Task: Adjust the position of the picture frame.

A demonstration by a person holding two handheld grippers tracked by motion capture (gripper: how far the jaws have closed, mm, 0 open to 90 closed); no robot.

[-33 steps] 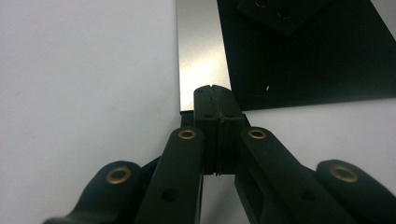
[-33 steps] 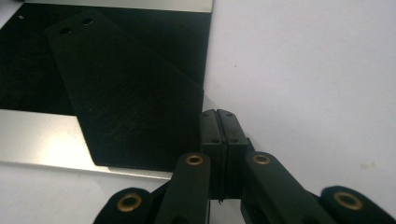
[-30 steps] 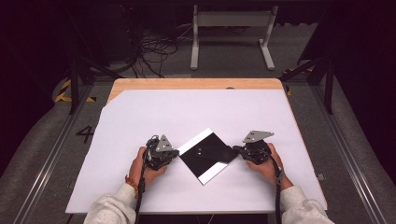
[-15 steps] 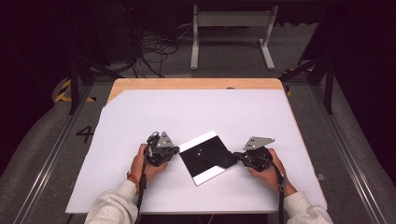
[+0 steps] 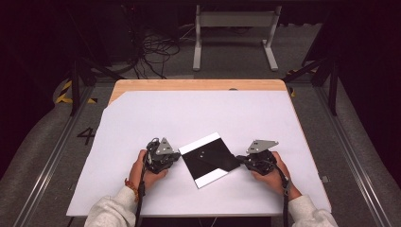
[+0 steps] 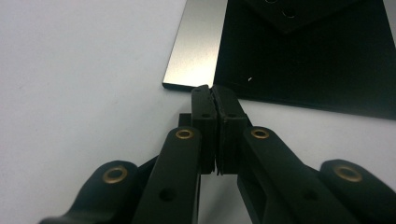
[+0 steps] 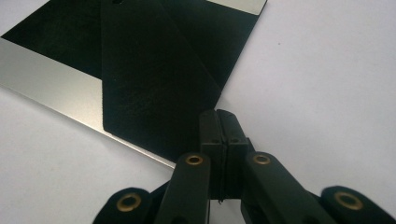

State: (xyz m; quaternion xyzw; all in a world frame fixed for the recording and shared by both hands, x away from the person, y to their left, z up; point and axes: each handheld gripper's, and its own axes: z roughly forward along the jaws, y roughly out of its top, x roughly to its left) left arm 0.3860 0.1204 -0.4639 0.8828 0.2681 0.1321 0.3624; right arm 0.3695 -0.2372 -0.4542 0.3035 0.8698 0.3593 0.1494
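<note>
A black sheet (image 5: 208,158) w/ pale strips along two opposite edges is lying flat on the white table cover (image 5: 203,113), near the person's side, turned diagonally so its corners are pointing toward and away from the person and out to both sides; part of it appears folded over, a darker flap w/ small holes showing across its top in the right gripper view (image 7: 140,79). The left gripper (image 5: 174,156) is resting on the cover just beside the sheet's left corner, jaws pressed together w/ nothing between them; in the left gripper view (image 6: 214,100) the closed tips are touching or all but touching the sheet's near edge, right where the pale strip (image 6: 196,42) is meeting the black. The right gripper (image 5: 242,161) is sitting at the opposite, right-hand corner, jaws likewise pressed together and empty, tips (image 7: 219,122) lying at the black edge, the sheet stretching away up and left from them. Whether either tip is actually pressing the sheet can't be told. The sheet is lying between the two grippers, each abt equally near its own corner, so the axis running corner to corner is lining up w/ both sets of jaws. Judging by this, the next move looks like opening a jaw to catch an edge; the thin, flat sheet is likely to slide instead of lifting.
</note>
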